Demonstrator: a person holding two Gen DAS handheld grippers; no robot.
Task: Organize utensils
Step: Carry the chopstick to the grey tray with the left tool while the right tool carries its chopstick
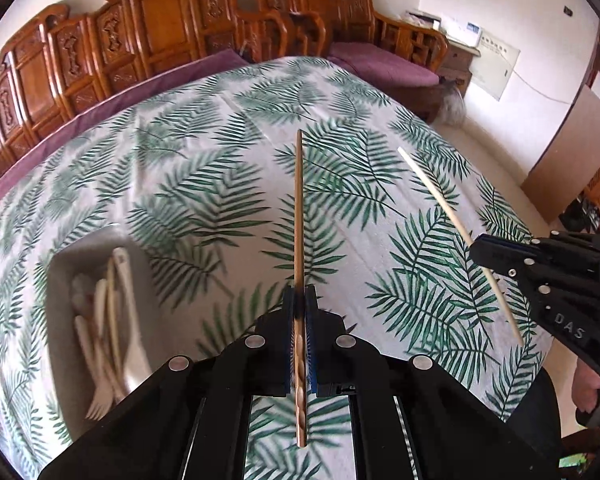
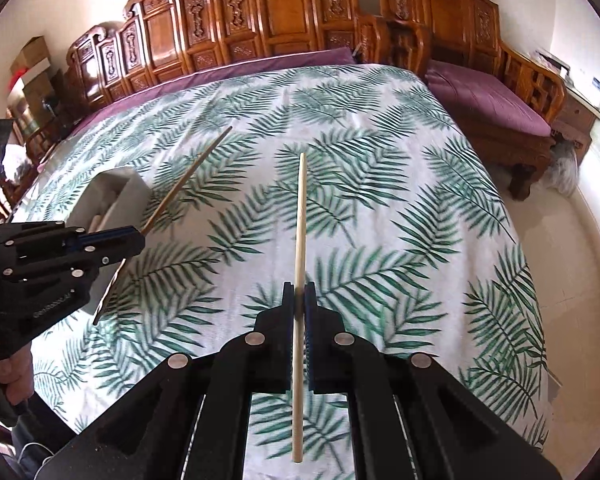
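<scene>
My left gripper (image 1: 299, 300) is shut on a brown wooden chopstick (image 1: 299, 216) with a twisted handle, held above the leaf-print tablecloth (image 1: 204, 160). My right gripper (image 2: 299, 300) is shut on a pale chopstick (image 2: 300, 216), also above the cloth. Each gripper shows in the other's view: the right one (image 1: 478, 246) with its pale chopstick (image 1: 432, 188), the left one (image 2: 138, 236) with its brown chopstick (image 2: 192, 176). A white tray (image 1: 60, 320) to my left holds several pale utensils (image 1: 104, 332), including a fork.
Carved wooden benches (image 2: 284, 12) with purple cushions (image 2: 492, 100) stand behind the table. The table's right edge drops to a pale floor (image 2: 572, 248). Boxes (image 2: 32, 68) are stacked at the far left.
</scene>
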